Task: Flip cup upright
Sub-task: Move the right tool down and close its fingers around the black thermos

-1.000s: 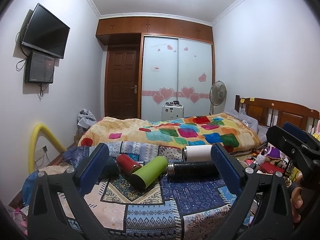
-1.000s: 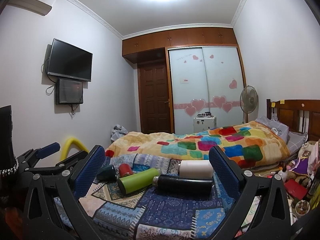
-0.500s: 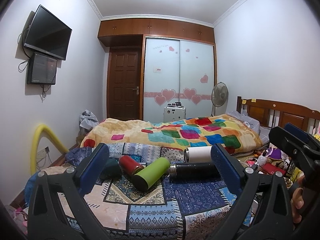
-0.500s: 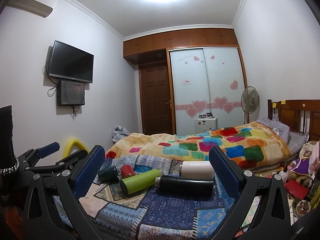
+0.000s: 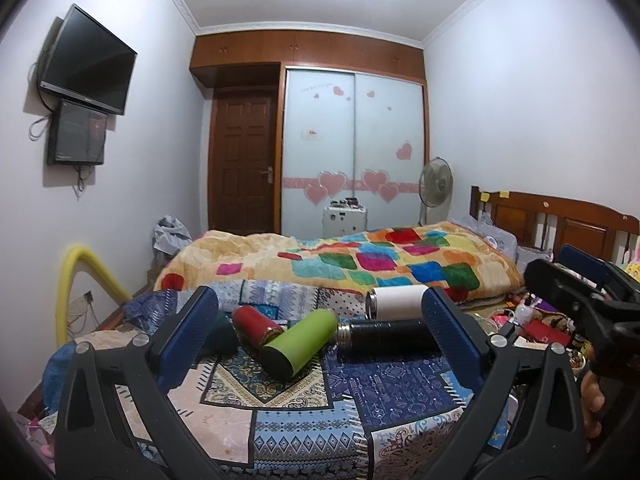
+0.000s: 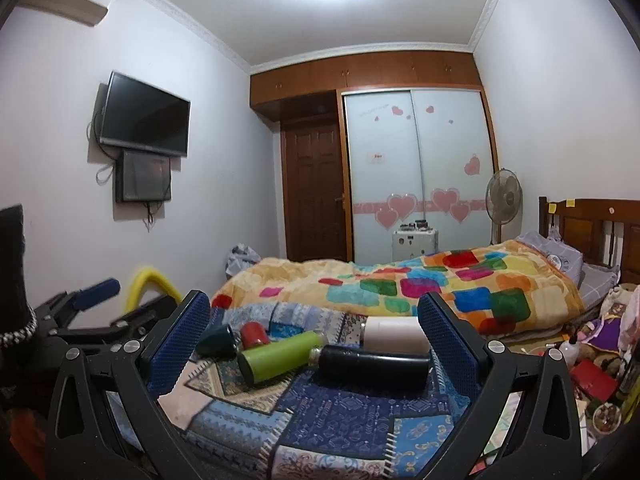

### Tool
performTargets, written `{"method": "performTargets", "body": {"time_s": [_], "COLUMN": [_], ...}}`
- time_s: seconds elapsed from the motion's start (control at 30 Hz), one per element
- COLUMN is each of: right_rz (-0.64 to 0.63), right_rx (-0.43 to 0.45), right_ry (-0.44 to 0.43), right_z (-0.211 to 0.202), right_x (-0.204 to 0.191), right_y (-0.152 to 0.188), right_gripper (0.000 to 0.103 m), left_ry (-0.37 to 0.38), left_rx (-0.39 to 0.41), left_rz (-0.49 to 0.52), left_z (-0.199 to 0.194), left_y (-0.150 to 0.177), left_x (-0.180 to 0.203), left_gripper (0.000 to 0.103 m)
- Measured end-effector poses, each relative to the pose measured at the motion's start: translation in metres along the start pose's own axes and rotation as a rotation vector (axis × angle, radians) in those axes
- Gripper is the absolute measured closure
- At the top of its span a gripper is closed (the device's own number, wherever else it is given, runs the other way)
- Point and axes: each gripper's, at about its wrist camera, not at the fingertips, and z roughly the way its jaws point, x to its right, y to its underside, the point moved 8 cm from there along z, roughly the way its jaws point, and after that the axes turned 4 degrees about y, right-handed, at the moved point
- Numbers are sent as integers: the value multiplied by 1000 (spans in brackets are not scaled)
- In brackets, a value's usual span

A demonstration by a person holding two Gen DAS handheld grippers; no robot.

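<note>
Change since a second ago: both views sit slightly nearer the cups. Green cup [image 5: 300,344] lies on its side, ahead between my left tongs' [image 5: 316,336] released jaws. Right tongs [image 6: 312,340] released too. Step: approach. Next: I close in and grasp.

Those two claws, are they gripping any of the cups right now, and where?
Nothing is held. The left claw and right claw are both wide open, short of the cups lying on the patterned cloth.
</note>
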Motion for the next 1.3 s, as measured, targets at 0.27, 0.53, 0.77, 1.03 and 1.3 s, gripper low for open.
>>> {"method": "performTargets", "body": {"time_s": [0.27, 0.53, 0.77, 1.03, 1.3], "right_rz": [-124, -216, -322, -403, -442], "right_rx": [-149, -374, -592, -784, -890], "right_ry": [18, -38, -116, -181, -268], "right_z": [62, 139, 193, 221, 238], "right_x": [28, 52, 68, 79, 69], "right_y": [27, 72, 114, 140, 155], "right_gripper": [0, 0, 0, 0, 7], "left_ry": [3, 18, 10, 27, 51], "left_rx": [-74, -181, -268, -311, -334], "left_rz": [2, -21, -42, -46, -19], "left_z": [45, 96, 135, 162, 177], "left_y": [21, 52, 82, 101, 113], "left_x": [-6, -16, -21, -16, -1], "left_gripper": [0, 0, 0, 0, 0]}}
